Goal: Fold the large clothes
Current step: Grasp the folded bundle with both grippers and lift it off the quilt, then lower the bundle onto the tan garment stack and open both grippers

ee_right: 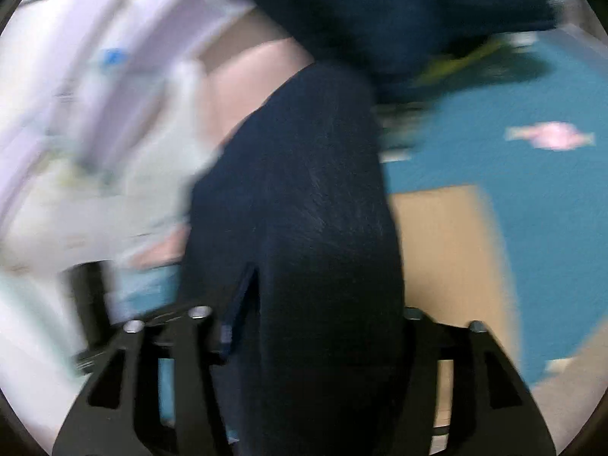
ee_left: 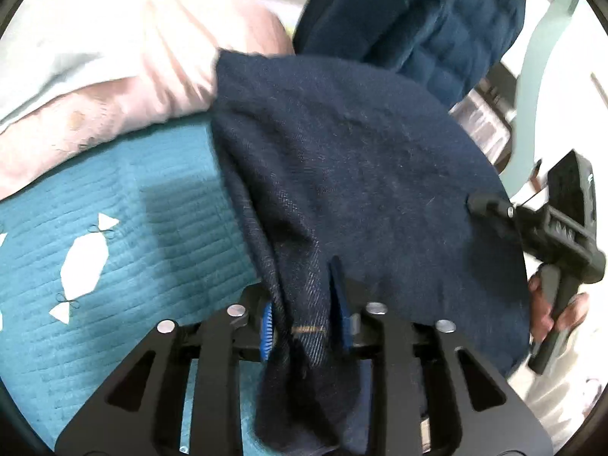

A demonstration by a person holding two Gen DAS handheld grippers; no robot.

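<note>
A large dark navy garment (ee_left: 361,159) hangs in the air between both grippers. In the left wrist view my left gripper (ee_left: 304,300) is shut on a bunched fold of it, with the blue pads (ee_left: 268,323) pressing from both sides. Further right, a hand holds my right gripper (ee_left: 482,205), whose tip grips the garment's far edge. The right wrist view is blurred. There the same garment (ee_right: 304,197) fills my right gripper (ee_right: 323,277). Its left finger (ee_right: 243,292) lies against the cloth and the other finger is hidden under it.
Below lies a teal quilted bedspread (ee_left: 152,228) with white candy shapes. A pink pillow (ee_left: 152,64) sits at the upper left, and another dark blue garment (ee_left: 418,19) lies beyond. A tan cardboard box (ee_right: 448,258) stands on the teal quilt (ee_right: 532,197).
</note>
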